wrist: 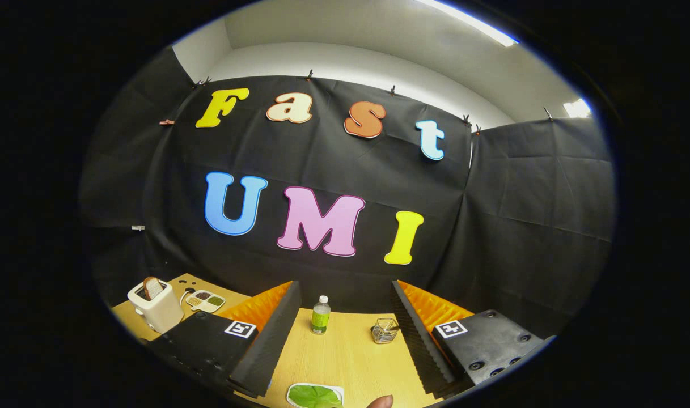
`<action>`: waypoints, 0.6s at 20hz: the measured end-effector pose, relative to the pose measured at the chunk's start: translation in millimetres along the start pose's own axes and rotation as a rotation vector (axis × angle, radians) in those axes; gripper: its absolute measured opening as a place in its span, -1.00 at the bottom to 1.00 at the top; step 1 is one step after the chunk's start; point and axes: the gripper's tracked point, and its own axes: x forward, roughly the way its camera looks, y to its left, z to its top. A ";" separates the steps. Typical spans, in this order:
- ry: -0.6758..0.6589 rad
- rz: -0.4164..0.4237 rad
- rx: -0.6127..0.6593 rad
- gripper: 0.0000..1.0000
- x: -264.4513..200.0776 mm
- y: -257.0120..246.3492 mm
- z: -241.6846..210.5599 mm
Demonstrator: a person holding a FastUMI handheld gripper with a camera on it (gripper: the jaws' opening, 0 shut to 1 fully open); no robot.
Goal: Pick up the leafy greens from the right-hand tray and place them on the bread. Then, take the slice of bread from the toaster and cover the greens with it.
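Observation:
My gripper [345,292] is open, its two fingers spread wide over the wooden table [350,357] and nothing between the pads. A green leaf [316,396] lies on a small white tray [291,391] close beneath me, between the fingers and nearer the left one. Off to the left, beyond the left finger, a white toaster [159,310] stands with a slice of brown bread [152,287] sticking up from its slot. The gripper is well apart from both the leaf and the toaster.
A small green-labelled bottle [321,315] and a wire basket [384,331] stand on the table ahead between the fingers. A white compartment dish [206,301] with seeds lies right of the toaster. A person's fingertip [381,402] pokes in beside the leaf tray.

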 end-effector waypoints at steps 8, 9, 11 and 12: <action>0.176 0.131 -0.012 0.97 6.1 9.8 -59.3; 0.206 0.152 -0.025 0.97 3.2 12.9 -75.7; 0.275 0.185 -0.053 0.97 -3.1 18.1 -112.0; 0.319 0.207 -0.072 0.97 -6.1 20.3 -136.2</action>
